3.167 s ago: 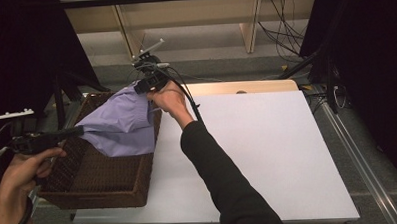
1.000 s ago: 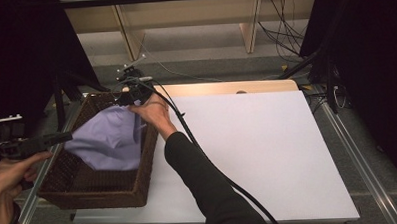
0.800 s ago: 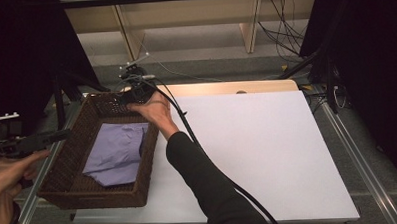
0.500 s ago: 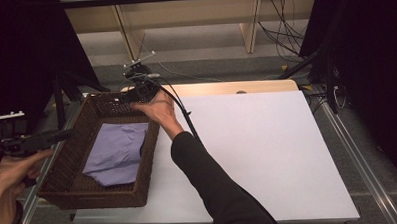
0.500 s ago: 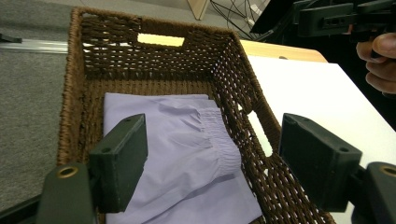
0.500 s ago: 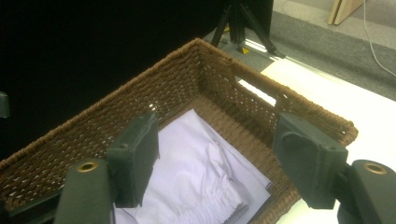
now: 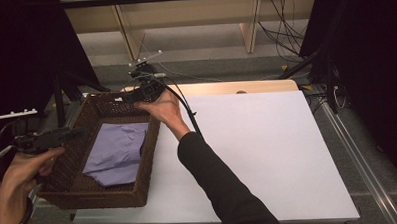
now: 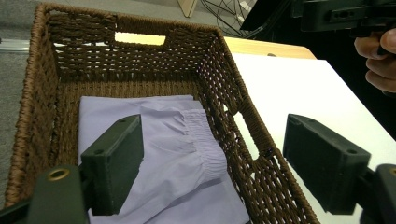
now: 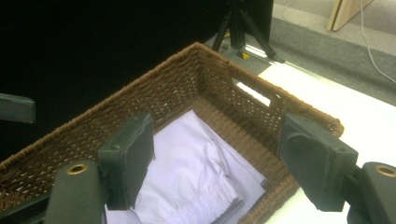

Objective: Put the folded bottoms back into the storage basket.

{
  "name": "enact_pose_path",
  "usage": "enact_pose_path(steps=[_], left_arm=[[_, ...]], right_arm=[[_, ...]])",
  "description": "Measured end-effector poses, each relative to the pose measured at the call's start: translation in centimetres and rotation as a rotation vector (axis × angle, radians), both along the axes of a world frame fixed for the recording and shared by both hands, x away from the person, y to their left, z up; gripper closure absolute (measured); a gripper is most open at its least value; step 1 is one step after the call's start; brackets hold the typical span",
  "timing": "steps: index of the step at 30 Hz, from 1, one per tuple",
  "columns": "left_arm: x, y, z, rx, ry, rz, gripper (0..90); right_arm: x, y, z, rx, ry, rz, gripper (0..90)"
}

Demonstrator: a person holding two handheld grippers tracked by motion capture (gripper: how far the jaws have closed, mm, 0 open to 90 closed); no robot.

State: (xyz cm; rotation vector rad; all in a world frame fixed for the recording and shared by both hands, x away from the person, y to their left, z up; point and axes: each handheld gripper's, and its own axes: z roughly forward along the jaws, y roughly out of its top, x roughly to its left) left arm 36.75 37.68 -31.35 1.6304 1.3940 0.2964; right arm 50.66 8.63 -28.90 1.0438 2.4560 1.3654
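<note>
A folded lavender cloth [image 7: 115, 152] lies flat on the floor of a brown wicker basket [image 7: 150, 138] at the table's left. My left gripper [image 7: 77, 132] hovers at the basket's left rim, open; past its jaws I see the cloth [image 8: 168, 154] and its gathered waistband below, untouched. My right gripper [image 7: 131, 97] hangs over the basket's far rim, open. Its jaws have just been opening, and nothing is between them. The right gripper view [image 9: 215, 158] looks down on the cloth [image 9: 187, 186] inside the basket [image 9: 154, 93].
The white tabletop [image 7: 268, 149] stretches right of the basket. A wooden strip [image 7: 245, 86] runs along the far edge. Cables and a stand [image 7: 330, 62] sit beyond the table at the back right. The right hand [image 8: 378, 60] and its gripper appear in the left gripper view.
A second ago both grippers held the cloth up over the basket. It has been let go and now lies in the basket. The right gripper has drawn back a little above the far rim.
</note>
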Motion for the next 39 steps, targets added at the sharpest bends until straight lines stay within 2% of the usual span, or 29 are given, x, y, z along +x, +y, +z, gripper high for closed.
enact_pose_path(steps=[8,24,32,39], left_arm=[[0.3,-0.9,-0.1,-0.018,-0.020,-0.019,18.7],[0.9,-3.5,-0.4,-0.026,-0.053,-0.054,16.7],[1.3,-5.4,-0.7,-0.038,-0.083,-0.075,16.6],[1.3,-6.3,-0.8,-0.049,-0.114,-0.075,16.6]], right_arm=[[-0.2,-1.3,0.1,0.009,-0.007,-0.008,26.8],[-1.0,-3.2,0.0,0.024,-0.031,-0.006,22.9],[-1.6,-4.4,-0.1,0.039,-0.037,-0.003,22.5],[-2.2,-5.7,-0.3,0.049,-0.051,-0.002,22.6]])
